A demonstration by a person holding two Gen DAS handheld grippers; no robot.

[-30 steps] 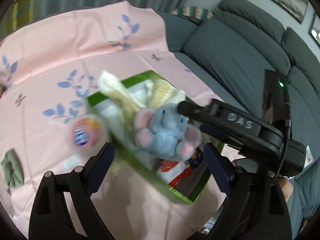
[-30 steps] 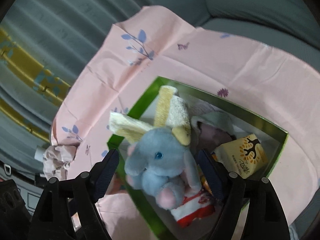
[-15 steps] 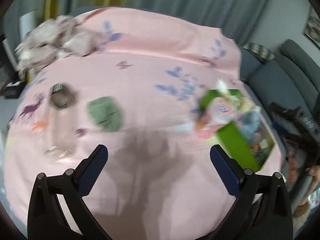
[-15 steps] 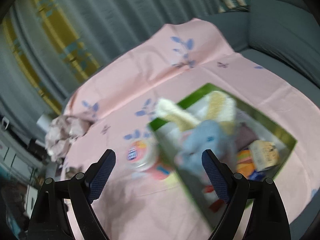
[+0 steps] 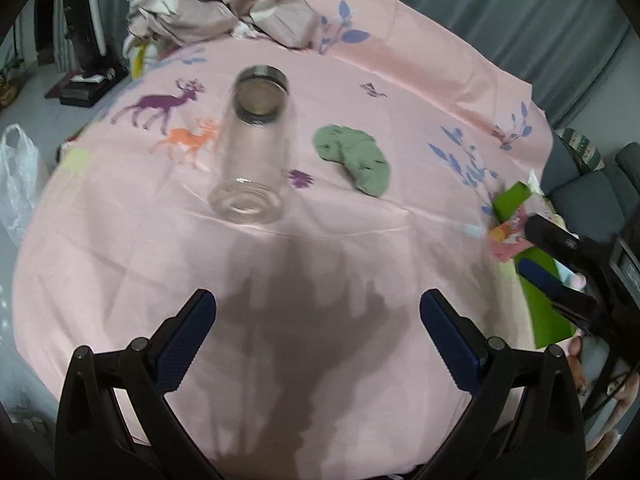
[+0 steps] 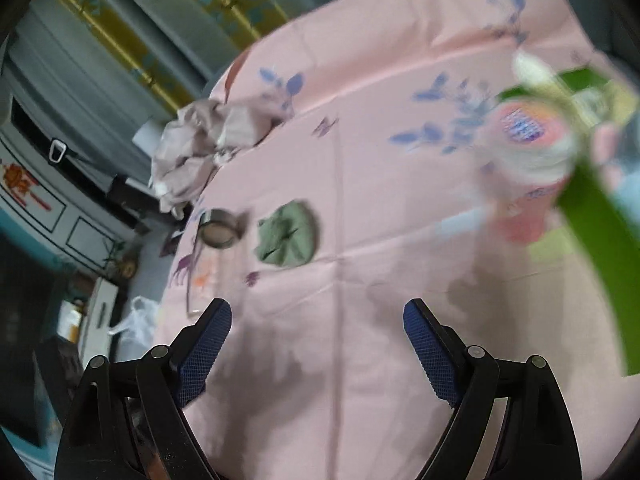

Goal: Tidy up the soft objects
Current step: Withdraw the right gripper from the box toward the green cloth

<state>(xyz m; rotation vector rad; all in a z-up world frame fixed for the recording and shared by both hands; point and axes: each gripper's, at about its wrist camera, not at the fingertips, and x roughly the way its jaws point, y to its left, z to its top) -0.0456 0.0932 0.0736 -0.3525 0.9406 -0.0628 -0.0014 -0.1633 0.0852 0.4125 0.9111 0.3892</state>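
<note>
— Swung away from the green box [image 5: 516, 196] since a second ago: then over the plush elephant inside it, now out over open pink cloth [image 5: 320, 260]. Box pushed to the right edge of both views, blurred in the right one.

— Meaning for the task?

— Probably elephant stowed, next soft thing sought. Likely the green soft piece [image 5: 352, 160], lying flat on the cloth well apart from the box, toward the glass jar [image 5: 254, 152]. Not yet touched.

— Anything else near the box?

— Round colourful tub [image 6: 528, 136] just beside its near wall. Crumpled beige fabric [image 5: 224, 4] far beyond the jar, at the cloth's far edge.

— Left tool [image 5: 318, 320]?

— Spread wide, nothing between the blue pads [image 5: 188, 332]. Tilted down at the cloth, short of the jar, shadow underneath.

— Right tool [image 6: 318, 336]?

— Also parted and empty, angled down, rolled a little; green piece and jar ahead of its left finger, box off to its right. Seen in the left view too, close against the box.
</note>
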